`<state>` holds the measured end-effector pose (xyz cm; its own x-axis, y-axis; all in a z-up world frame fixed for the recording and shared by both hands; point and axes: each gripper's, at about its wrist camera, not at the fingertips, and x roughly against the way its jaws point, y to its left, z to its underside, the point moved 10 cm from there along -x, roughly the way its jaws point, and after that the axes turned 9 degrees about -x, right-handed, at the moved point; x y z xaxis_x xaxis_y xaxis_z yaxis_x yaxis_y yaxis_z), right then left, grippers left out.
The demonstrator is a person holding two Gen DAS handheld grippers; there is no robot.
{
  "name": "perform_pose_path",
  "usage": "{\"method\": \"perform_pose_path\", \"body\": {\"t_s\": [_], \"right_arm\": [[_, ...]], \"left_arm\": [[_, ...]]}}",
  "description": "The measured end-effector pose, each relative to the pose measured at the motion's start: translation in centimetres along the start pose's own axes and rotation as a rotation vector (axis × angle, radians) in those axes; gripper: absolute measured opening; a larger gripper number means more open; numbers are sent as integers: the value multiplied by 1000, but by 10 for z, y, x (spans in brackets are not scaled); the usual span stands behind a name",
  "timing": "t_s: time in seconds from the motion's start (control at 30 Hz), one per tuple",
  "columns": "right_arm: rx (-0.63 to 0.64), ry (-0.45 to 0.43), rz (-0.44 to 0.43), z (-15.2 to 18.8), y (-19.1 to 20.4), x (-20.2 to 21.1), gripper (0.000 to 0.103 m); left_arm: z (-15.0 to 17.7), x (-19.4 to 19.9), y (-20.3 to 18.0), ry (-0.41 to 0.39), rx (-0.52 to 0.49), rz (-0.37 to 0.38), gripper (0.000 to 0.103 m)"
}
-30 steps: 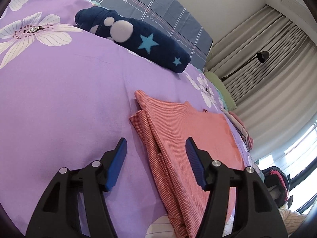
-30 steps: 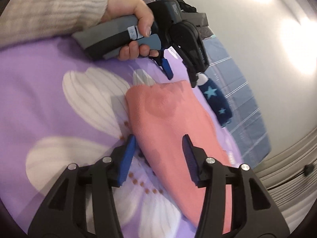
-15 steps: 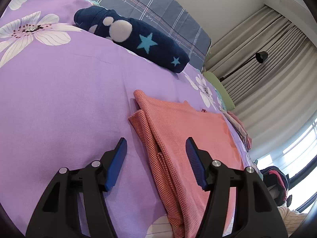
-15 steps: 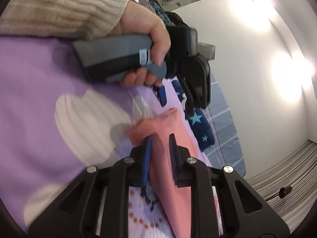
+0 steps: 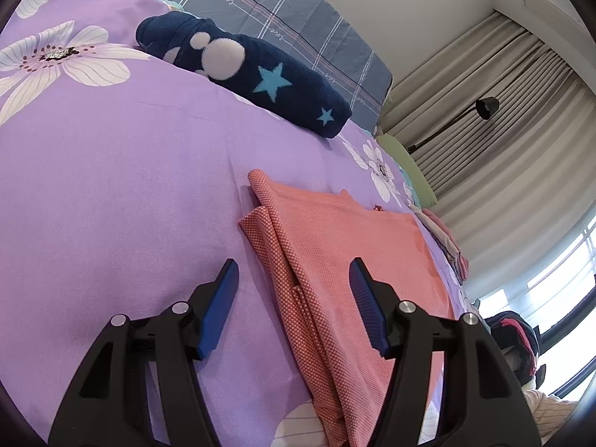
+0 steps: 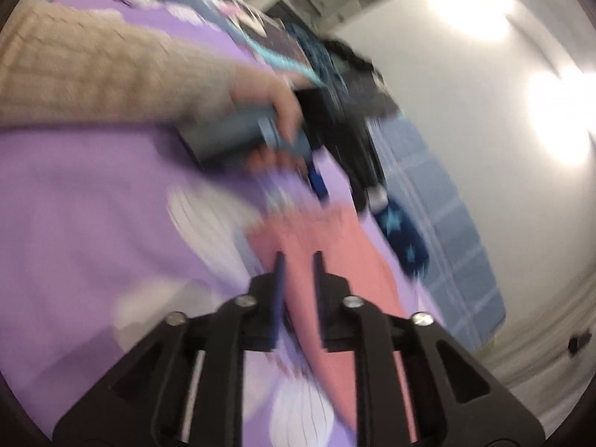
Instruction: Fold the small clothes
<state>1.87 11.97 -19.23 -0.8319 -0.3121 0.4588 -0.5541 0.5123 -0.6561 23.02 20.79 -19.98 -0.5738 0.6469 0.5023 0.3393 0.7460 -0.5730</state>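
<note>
Smooth purple floral bedsheet (image 5: pixel 111 186) bears folded waffle-textured coral cloth (image 5: pixel 346 246).

Your salmon-pink woven garment (image 5: pixel 346 246) lies folded flat on the purple flowered bedspread (image 5: pixel 111 186), its layered edges stacked along the left side. One near corner sits pinched between narrow dark jaws in the blurred right-wrist view.
</note>
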Motion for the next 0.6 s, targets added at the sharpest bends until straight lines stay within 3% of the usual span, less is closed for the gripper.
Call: {"method": "perform_pose_path", "body": {"t_s": [0.07,0.17,0.23,0.3,0.37,0.43,0.6], "right_arm": [[-77,95,20,23,-18,-6,20],[-150,159,39,47,-38,-10,30],[-229,195,38,59,-54,-10,32],[-316,221,22,69,-67,-10,35],[-431,250,-3,84,-84,-9,36],[-508,267,-20,96,-93,-11,37],[-649,286,-68,104,-104,-14,37]], "left_arm": [[0,4,-1,6,-12,-28,62],[-1,19,-8,16,-35,-70,58],[8,35,-21,28,-89,-82,52],[27,53,-34,57,-169,-117,47],[57,78,-51,64,-217,-106,26],[90,94,-68,76,-224,-46,9],[143,91,-81,162,-364,-147,8]]}}
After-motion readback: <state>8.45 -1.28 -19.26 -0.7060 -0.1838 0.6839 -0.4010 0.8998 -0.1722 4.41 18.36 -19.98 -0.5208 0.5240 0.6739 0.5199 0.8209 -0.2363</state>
